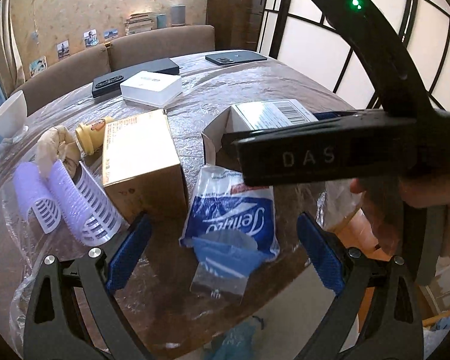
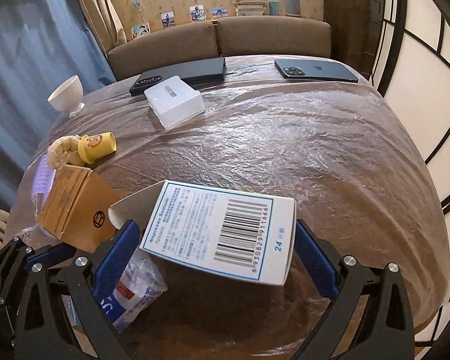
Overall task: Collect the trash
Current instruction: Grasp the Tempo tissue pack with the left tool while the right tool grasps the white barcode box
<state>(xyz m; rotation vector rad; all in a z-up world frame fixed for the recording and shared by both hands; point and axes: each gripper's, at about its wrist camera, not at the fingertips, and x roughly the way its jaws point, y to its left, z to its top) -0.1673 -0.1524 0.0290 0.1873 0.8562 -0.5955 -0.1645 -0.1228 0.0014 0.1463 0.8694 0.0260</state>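
Observation:
A blue and white tissue wrapper lies on the table between the fingers of my open left gripper, not gripped; it also shows in the right wrist view. A white medicine box with a barcode and an open end flap sits between the blue pads of my right gripper, which stands wide around it; whether the pads touch it is unclear. The box also shows in the left wrist view, behind the right gripper's black body. A gold cardboard box stands left of the wrapper.
Purple hair rollers, a beige cloth and a yellow cup lie at the left. Farther back are a white bowl, a white case, a black case and a phone. The table has plastic film.

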